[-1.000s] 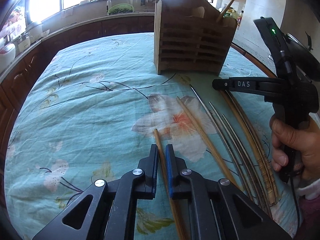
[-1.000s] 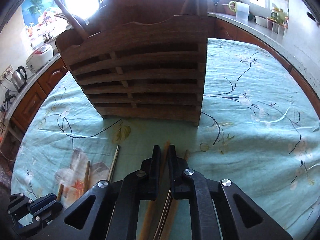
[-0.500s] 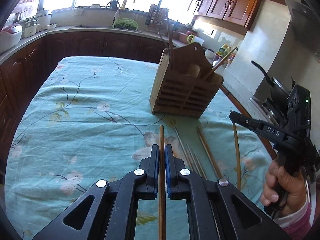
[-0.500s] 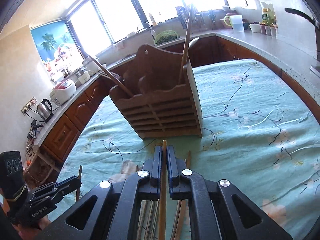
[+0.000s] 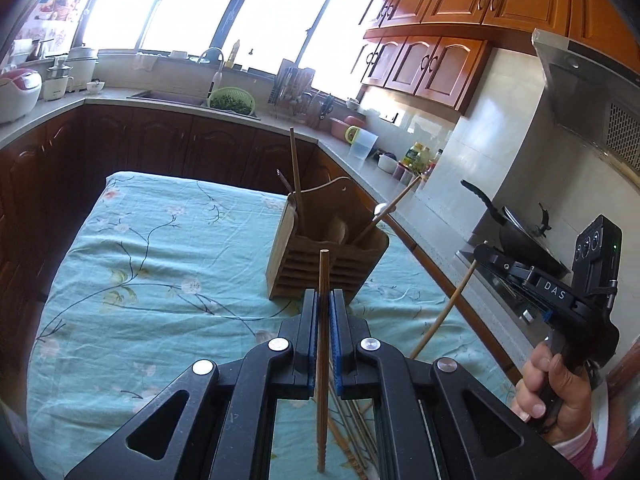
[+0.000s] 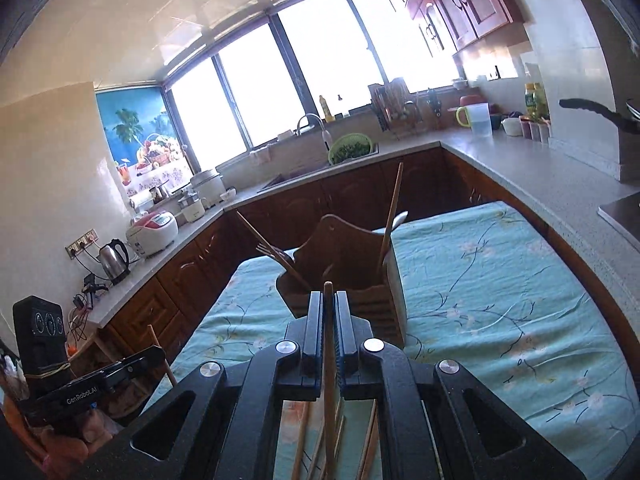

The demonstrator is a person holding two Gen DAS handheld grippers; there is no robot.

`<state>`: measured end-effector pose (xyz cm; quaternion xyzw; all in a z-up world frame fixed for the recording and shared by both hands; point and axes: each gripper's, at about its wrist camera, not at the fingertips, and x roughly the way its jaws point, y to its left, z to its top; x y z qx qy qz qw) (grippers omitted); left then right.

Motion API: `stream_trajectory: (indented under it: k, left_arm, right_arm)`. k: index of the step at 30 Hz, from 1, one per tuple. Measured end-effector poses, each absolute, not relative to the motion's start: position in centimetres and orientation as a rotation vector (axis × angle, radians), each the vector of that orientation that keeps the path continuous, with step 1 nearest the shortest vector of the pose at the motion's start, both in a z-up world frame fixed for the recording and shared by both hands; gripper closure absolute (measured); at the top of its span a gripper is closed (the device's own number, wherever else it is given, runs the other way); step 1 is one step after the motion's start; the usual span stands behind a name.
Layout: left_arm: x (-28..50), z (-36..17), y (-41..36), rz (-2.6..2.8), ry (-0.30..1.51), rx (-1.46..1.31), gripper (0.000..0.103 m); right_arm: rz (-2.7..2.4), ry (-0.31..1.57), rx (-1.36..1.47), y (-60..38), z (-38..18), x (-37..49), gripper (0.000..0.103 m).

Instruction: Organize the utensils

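My left gripper (image 5: 324, 294) is shut on a brown chopstick (image 5: 322, 336), held in the air with its tip towards the wooden utensil holder (image 5: 292, 264). The holder stands on the teal flowered tablecloth (image 5: 160, 272) with a few sticks and a spoon in it. My right gripper (image 6: 329, 295) is shut on a lighter chopstick (image 6: 329, 364), also raised and facing the holder (image 6: 372, 300). Each gripper shows in the other's view: the right gripper (image 5: 482, 251) with its chopstick (image 5: 444, 312), the left gripper (image 6: 158, 354) at lower left. Several chopsticks (image 5: 354, 436) lie on the cloth below.
A black wok (image 5: 520, 236) sits on the stove at the right, past the table edge. Counters (image 6: 520, 160) with a sink, a green colander (image 6: 352, 148), jars and a kettle (image 6: 114, 256) ring the table. A hand (image 5: 556, 384) grips the right tool.
Both grippers have lifted off the cloth, each carrying a chopstick, and tilted up. The holder now sits lower and farther away in both views.
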<state>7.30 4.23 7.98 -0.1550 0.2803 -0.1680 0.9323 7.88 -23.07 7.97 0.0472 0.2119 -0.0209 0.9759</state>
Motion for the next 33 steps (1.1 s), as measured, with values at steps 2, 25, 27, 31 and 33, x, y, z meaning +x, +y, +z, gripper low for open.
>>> stream_trajectory:
  k: [2,25,27,31,33]
  left_arm:
    - [7.2,8.2,4.2,-0.346,0.565,-0.317,0.099]
    - [9.8,10.8,3.2,-0.339,0.443,-0.286,0.099]
    - [10.4,11.6,3.0,-0.335,0.412,-0.275,0.099]
    - [11.7,13.3,2.7,-0.327,0.342,-0.253,0.099]
    - [12.6,14.3,2.2,-0.318,0.306,-0.229,0.099]
  right_arm:
    - [-0.048,0.412,0.088,-23.1,8.4,7.7,0.098]
    - [-0.073,0.331,0.081,-24.3,11.0,7.9,0.098]
    - [-0.078,0.313,0.073,-24.4,11.7,8.2,0.098]
    - [-0.089,0.266,0.062,-24.6,13.6,9.3,0.098]
    - [-0.094,0.235,0.06,-24.8,14.7,10.1,0.098]
